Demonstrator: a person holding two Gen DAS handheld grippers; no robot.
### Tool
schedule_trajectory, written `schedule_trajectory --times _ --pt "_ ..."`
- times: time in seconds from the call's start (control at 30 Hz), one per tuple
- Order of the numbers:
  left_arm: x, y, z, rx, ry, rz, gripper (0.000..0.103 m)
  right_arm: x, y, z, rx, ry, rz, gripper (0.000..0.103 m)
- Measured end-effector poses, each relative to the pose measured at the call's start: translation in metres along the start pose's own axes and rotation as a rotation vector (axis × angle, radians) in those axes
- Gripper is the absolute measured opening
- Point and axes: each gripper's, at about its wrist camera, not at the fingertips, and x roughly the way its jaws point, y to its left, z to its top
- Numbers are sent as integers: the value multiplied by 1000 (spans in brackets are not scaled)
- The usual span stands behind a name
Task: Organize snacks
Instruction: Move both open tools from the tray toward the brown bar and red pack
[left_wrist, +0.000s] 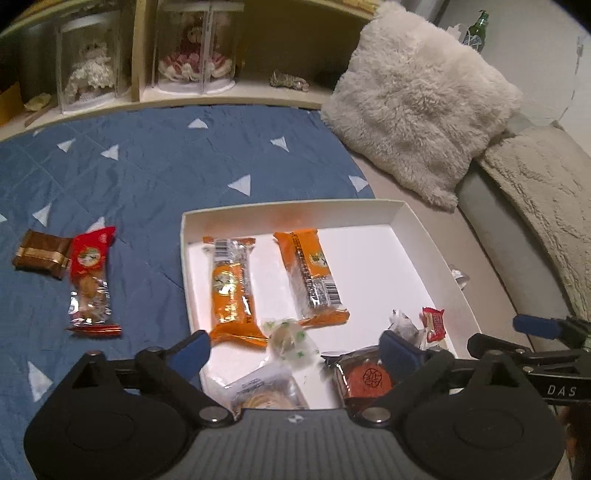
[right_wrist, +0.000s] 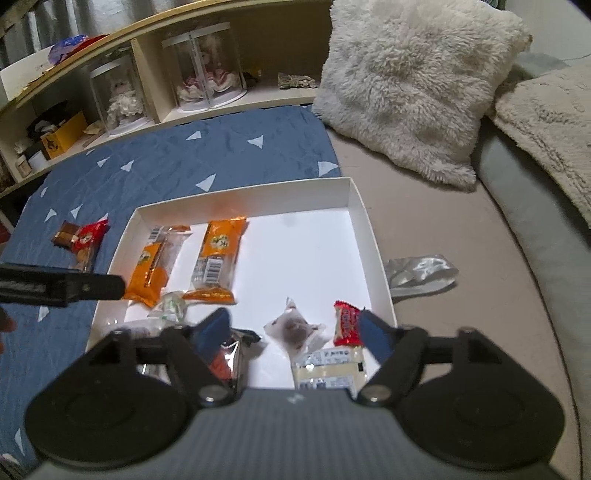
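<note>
A white shallow box (left_wrist: 436, 254) (right_wrist: 373, 240) lies on the bed. It holds two orange snack bars (left_wrist: 232, 291) (left_wrist: 310, 273), a green-dotted candy (left_wrist: 291, 341), a small red candy (left_wrist: 434, 325) (right_wrist: 346, 325), a clear-wrapped dark sweet (right_wrist: 293, 328), a cookie pack (left_wrist: 262, 393) and a red-orange packet (left_wrist: 364, 378). A red snack bar (left_wrist: 90, 280) (right_wrist: 86, 242) and a brown packet (left_wrist: 40, 253) lie on the blue quilt left of the box. My left gripper (left_wrist: 295, 350) is open and empty over the box's near edge. My right gripper (right_wrist: 295, 332) is open and empty over the box's near right part.
A fluffy white pillow (left_wrist: 421, 99) (right_wrist: 410, 81) leans at the back right. A crumpled silver wrapper (right_wrist: 421, 273) lies right of the box. A low shelf (left_wrist: 192, 92) with doll cases runs along the back. A grey blanket (left_wrist: 546, 192) lies at the right.
</note>
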Motion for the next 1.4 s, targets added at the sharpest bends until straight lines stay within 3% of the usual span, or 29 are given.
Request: schedule_trajectory --times 0.1,0.57,0.97,1.4 --pt "-12 7 -2 -1 -13 12 103 -4 5 1 -6 3 -26 102" --pt "-49 55 -9 -25 -54 69 103 -15 47 14 -8 -22 -32 102" --pt "-67 131 -20 -99 -71 169 103 10 114 20 -78 -20 12 102" --pt "-65 207 -27 -200 -105 265 103 44 182 29 -81 -52 127 102"
